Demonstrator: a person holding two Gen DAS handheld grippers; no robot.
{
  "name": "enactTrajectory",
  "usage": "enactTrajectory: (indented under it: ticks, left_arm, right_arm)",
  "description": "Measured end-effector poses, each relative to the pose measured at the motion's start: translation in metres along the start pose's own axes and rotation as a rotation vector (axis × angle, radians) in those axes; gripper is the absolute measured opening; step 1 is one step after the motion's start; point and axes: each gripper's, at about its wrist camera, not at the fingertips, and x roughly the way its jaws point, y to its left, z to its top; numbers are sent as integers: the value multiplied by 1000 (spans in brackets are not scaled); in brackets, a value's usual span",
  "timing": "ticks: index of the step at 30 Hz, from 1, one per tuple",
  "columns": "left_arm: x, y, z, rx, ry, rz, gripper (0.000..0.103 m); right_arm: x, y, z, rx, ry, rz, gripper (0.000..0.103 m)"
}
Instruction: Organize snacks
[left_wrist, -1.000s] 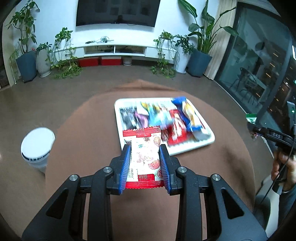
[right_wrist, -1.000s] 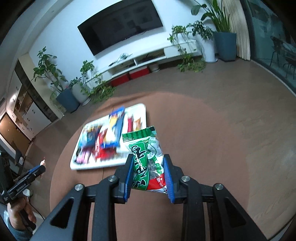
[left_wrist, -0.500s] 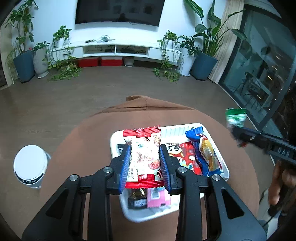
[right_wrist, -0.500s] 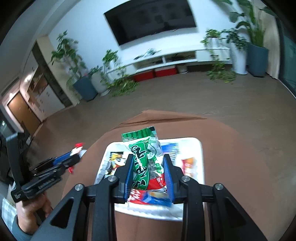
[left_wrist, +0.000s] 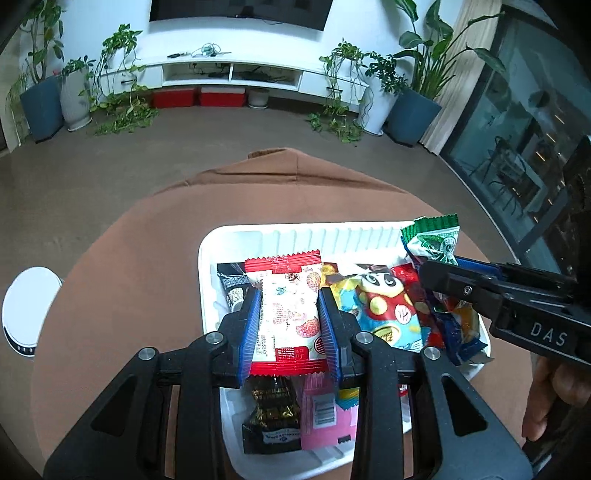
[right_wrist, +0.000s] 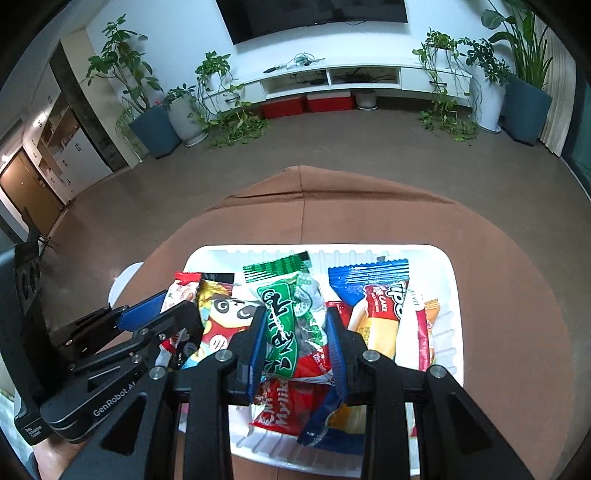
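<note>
Grippers, two: my left gripper (left_wrist: 289, 316) pinches one red packet (left_wrist: 289, 314), right gripper (right_wrist: 296, 341) one green packet (right_wrist: 291, 314), one tray (right_wrist: 452, 280) beneath.

A dark TV (right_wrist: 314, 13) hangs on the white wall above a long white media console (left_wrist: 236, 72), with 2 red boxes (left_wrist: 201, 98) on the floor under it. Leafy plants flank the console: a blue pot (left_wrist: 40, 107) and a white pot (left_wrist: 75, 101) at the left, a blue pot (left_wrist: 412, 116) at the right. A brown cloth (left_wrist: 140, 258) covers the round table. A white round bin (left_wrist: 27, 308) stands on the floor just beside the table. Glass doors (left_wrist: 517, 147) fill the right side
</note>
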Motion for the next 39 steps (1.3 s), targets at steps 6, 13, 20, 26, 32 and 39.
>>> enactTrajectory:
  ticks: [6, 13, 20, 26, 32, 39]
  left_arm:
    - [19, 3, -6, 2, 11, 9, 31]
    - [37, 3, -2, 24, 16, 32, 31]
    - [51, 6, 1, 27, 14, 59, 46]
    - [50, 12, -1, 21, 8, 74, 55]
    - [38, 10, -3, 25, -13, 76, 59]
    - [13, 1, -12, 56, -49, 83, 73]
  right_arm:
    - [13, 6, -3, -6, 26, -24, 33]
    - [27, 2, -5, -5, 40, -39, 34]
    - [28, 2, -7, -7, 34, -59, 38]
    - [21, 4, -7, -10, 25, -59, 45]
    - [9, 8, -5, -27, 2, -54, 50]
    - [-3, 10, -6, -27, -21, -52, 57]
